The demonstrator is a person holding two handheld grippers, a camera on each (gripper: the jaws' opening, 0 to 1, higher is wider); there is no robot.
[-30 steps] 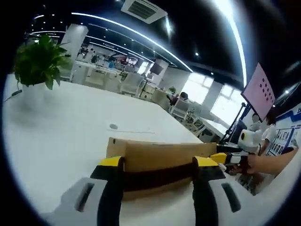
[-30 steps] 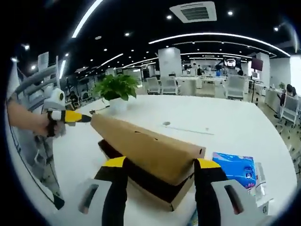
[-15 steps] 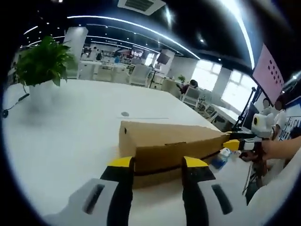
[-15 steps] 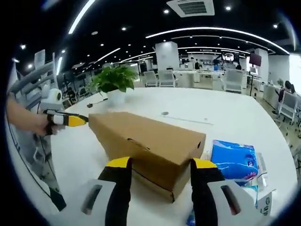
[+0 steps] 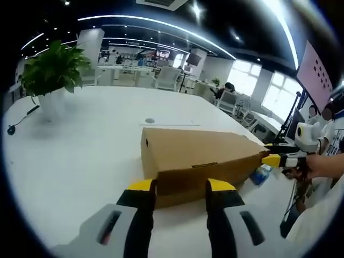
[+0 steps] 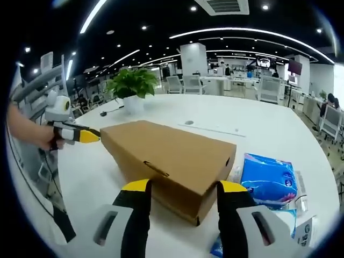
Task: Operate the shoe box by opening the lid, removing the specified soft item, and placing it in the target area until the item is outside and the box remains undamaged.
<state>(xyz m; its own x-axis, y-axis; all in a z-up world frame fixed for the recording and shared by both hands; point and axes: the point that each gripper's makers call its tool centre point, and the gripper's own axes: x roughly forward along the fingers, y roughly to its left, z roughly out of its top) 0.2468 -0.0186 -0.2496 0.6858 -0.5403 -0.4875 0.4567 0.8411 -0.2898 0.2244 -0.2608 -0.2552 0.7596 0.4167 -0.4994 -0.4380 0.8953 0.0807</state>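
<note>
Two grippers flank the shoe box (image 6: 172, 158), which sits lid down on the white table (image 5: 80, 145). Left gripper (image 5: 180, 188) and right gripper (image 6: 180, 188) both stand spread, grasping nothing, tips just short of the cardboard. Blue packet (image 6: 269, 180) lies beside it.

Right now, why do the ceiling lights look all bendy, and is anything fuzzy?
In the left gripper view the fisheye lens curves the ceiling light strips into arcs, and the windows glare white. In the right gripper view the strips bend too; the cardboard box looks sharp, while the blue packet near the edge stretches and softens.
</note>
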